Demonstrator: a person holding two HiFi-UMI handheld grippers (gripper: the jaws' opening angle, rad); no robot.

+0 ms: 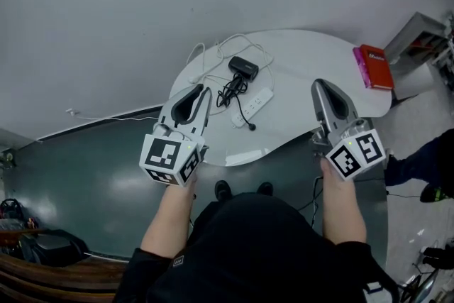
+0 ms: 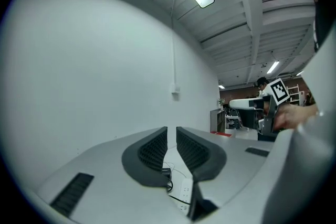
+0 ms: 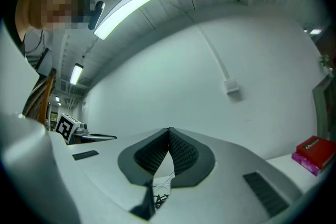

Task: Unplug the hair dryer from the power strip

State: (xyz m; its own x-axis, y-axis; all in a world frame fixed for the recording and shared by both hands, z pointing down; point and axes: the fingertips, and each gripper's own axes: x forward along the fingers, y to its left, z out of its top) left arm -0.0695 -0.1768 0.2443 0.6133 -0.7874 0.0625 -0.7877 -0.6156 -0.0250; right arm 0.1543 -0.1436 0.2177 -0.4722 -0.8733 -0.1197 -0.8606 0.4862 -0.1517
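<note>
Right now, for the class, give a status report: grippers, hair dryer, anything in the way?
Left gripper slightly open, empty; right gripper shut, empty. Hair dryer near power strip, untouched; plug unclear. Only loose cords around them.

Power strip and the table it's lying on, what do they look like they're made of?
Power strip: probably moulded plastic, white and smooth, judging by its rigid bar shape with rounded ends.
Table: an even white top with no visible grain, likely laminate or painted board with a faint sheen. What lies under the surface can't be told.
</note>
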